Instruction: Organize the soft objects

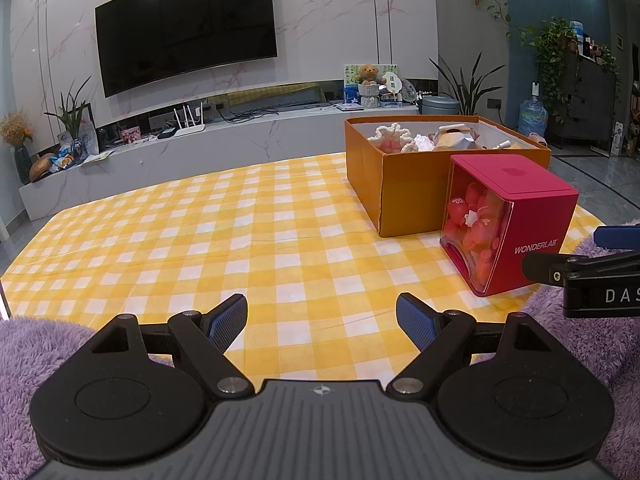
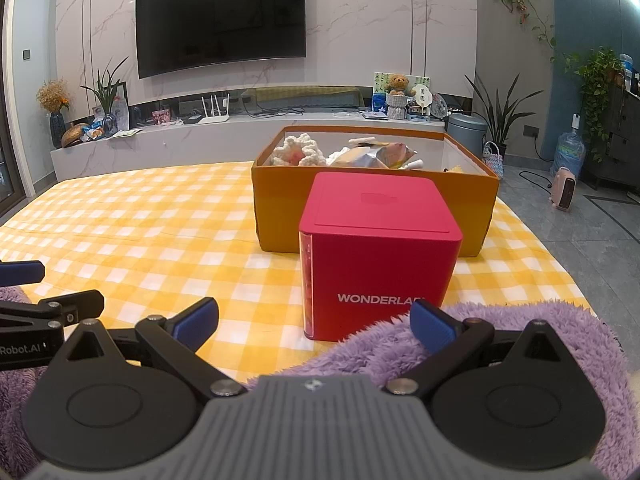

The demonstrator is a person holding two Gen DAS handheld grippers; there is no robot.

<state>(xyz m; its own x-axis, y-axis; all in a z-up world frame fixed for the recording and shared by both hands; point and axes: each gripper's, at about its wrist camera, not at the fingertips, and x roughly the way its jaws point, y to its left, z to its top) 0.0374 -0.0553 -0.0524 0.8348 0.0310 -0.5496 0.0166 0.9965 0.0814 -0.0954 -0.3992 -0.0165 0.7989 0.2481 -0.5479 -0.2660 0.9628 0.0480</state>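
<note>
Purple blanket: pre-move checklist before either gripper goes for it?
1. Left gripper open and holding nothing: ok.
2. Right gripper open and holding nothing: ok.
3. Purple blanket within view of both cameras, lying on the near edge of the checked cloth: ok.
4. Red Wonderlab box clear of the blanket: not ok; the fleece edge overlaps the foot of the box in the right wrist view.
5. Room left in the orange box: cannot tell; soft items already show above its rim.
6. Grippers clear of each other: ok, apart, though each shows in the other's view.
</note>
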